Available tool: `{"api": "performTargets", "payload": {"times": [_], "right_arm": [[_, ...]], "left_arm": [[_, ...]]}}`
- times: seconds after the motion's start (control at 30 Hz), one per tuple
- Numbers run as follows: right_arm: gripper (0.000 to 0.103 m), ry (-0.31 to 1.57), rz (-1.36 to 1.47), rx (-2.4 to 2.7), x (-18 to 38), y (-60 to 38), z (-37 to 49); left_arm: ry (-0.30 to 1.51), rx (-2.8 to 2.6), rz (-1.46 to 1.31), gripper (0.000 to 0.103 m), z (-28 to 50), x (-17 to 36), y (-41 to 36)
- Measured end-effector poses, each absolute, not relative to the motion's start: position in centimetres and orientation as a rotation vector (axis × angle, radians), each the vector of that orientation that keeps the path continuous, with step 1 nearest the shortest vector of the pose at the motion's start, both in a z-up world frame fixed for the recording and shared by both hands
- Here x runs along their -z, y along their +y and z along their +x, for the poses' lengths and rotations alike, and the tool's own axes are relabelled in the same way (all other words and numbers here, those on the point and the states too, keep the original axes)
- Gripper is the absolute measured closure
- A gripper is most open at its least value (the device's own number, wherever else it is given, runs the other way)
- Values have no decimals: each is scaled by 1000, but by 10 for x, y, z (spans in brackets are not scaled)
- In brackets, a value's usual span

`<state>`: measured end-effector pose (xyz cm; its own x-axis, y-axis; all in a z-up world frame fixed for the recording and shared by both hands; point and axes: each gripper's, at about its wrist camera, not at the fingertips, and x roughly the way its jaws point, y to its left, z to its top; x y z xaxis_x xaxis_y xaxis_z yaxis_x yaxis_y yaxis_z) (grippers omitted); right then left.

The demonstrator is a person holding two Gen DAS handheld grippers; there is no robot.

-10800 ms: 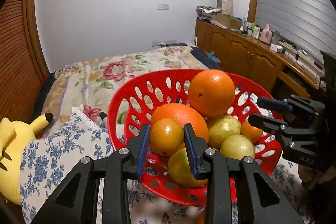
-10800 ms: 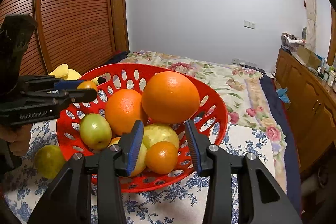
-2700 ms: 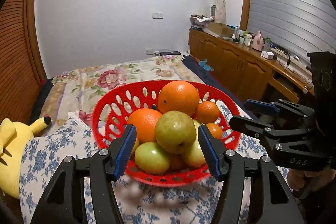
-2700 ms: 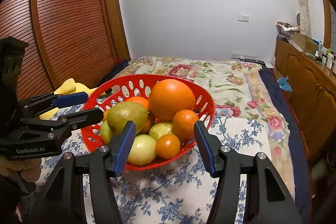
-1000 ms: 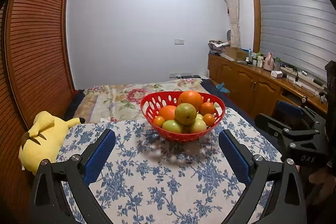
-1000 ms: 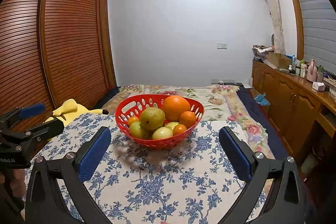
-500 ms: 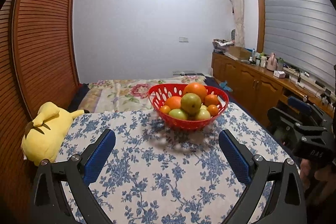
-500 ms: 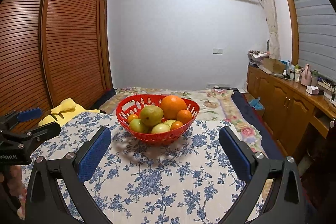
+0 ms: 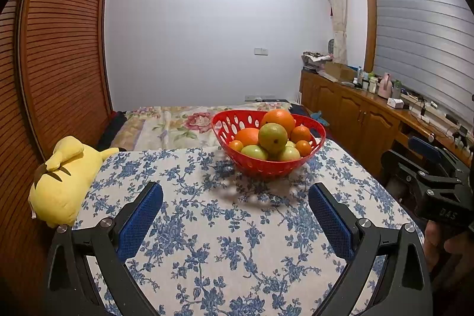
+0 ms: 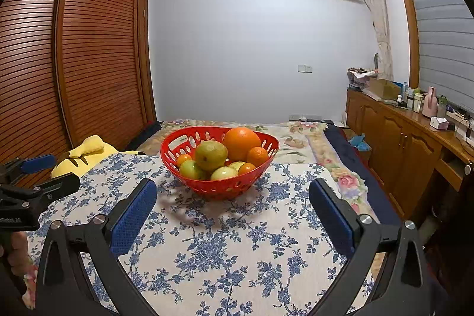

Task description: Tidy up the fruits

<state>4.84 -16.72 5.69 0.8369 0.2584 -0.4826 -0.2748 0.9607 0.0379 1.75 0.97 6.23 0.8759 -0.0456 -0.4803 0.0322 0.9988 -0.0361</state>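
glossy red plastic basket [image 10: 219,188] on printed cloth tablecloth [image 10: 213,250]; slatted wooden doors [image 10: 89,55] upper left; plush yellow toy [image 9: 62,182].

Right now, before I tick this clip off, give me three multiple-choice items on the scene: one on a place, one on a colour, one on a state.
1. Where does the fruit lie?
A. loose on the tablecloth
B. in the basket
C. on the bed

2. What colour is the basket?
A. red
B. white
C. green

3. How do the two grippers stand?
A. both shut on fruit
B. one open, one shut
C. both open, holding nothing

Key: B, all the fruit sits piled in the basket on the tablecloth; A, its slotted wall is red; C, the left gripper and the right gripper show wide gaps with only cloth between.
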Motion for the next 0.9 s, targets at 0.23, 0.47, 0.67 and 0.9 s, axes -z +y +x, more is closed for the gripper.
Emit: {"api": "performTargets", "payload": {"times": [0.23,0.47,0.67,0.9], "right_arm": [[0,506,-34,-280,-57,-168,49],[0,504,-33,-279,-57,-169,48],[0,506,-32,-279,-57,-169,48],[0,505,-31,-279,-57,-169,48]], "left_arm": [[500,44,-30,4,16,-62,10],[497,43,-31,4,16,-62,10],[491,46,-28,4,14,-63,9],[489,45,-29,4,14,-62,10]]}}
